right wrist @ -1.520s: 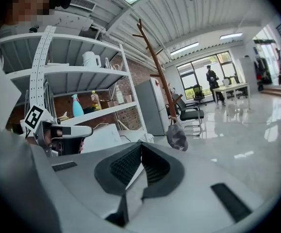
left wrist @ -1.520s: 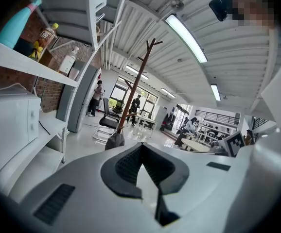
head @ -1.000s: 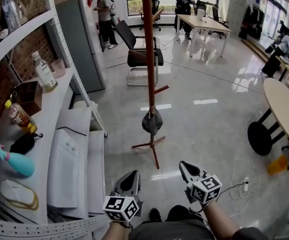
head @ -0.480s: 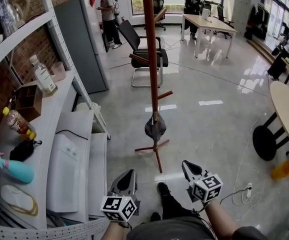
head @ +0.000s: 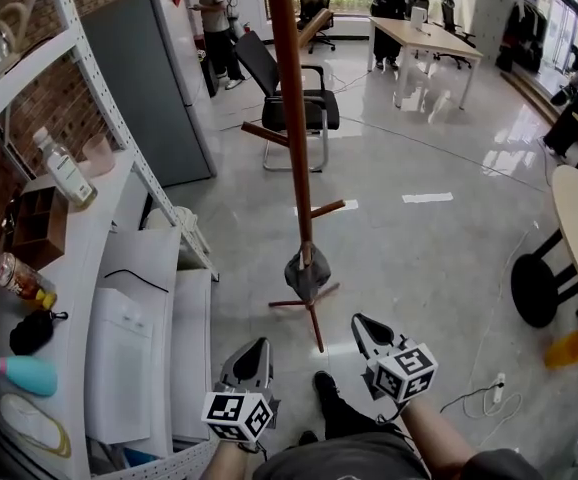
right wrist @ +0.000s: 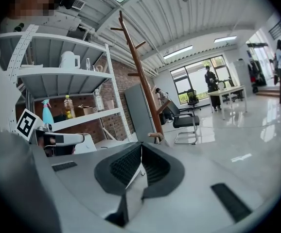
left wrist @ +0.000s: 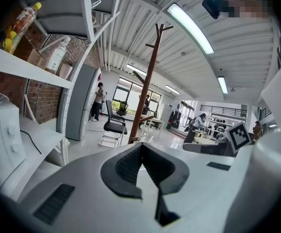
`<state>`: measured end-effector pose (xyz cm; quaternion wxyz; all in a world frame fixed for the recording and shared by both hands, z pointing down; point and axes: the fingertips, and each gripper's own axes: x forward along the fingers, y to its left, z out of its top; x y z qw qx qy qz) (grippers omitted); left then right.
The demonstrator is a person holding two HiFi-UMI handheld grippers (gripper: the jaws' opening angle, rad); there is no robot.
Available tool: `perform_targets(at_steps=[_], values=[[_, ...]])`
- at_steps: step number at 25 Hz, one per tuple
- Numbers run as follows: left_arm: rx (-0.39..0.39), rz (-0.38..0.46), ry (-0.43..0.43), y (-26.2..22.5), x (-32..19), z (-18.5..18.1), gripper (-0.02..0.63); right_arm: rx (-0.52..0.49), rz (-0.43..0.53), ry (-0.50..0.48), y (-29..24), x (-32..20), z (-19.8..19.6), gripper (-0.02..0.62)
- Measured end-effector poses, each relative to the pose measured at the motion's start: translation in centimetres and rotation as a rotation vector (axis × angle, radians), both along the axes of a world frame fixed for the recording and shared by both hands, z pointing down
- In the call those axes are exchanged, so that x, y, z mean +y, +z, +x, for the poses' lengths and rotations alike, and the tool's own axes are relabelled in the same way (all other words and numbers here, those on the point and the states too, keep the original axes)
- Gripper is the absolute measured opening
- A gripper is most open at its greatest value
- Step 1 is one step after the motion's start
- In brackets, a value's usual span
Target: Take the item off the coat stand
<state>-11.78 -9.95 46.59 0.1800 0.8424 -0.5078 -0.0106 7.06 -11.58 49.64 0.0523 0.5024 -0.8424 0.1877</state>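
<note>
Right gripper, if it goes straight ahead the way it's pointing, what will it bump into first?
Most likely the coat stand: its pole and low peg sit right over the shut fingers of the right gripper. The floor before it looks free, but depth is hard to judge.

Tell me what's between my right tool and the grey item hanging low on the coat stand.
Between the right tool and the grey item the head view shows only glossy floor and one foot of the stand.
</note>
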Motion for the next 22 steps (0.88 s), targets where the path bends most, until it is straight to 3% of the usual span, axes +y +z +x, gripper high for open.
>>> perform_targets(at_steps=[7, 11, 19, 22], values=[[-0.039, 0.025, -0.012, 0.6, -4.8, 1.3, 0.006, -0.023, -0.042, -0.054, 2.3, -4.5, -0.4, 0.008], [-0.044, 0.046, 0.005, 1.2, -6.7, 2.4, 0.007, 0.018, -0.069, -0.102, 3.9, -6.4, -1.8, 0.009], [-0.075, 0.02, -0.036, 3.1, -9.6, 2.4, 0.007, 0.056, -0.126, -0.184, 6.5, -9.4, -3.7, 0.011], [-0.076, 0.003, -0.043, 4.0, -10.5, 2.5, 0.007, 0.078, -0.139, -0.202, 7.3, -10.4, -4.2, 0.043]])
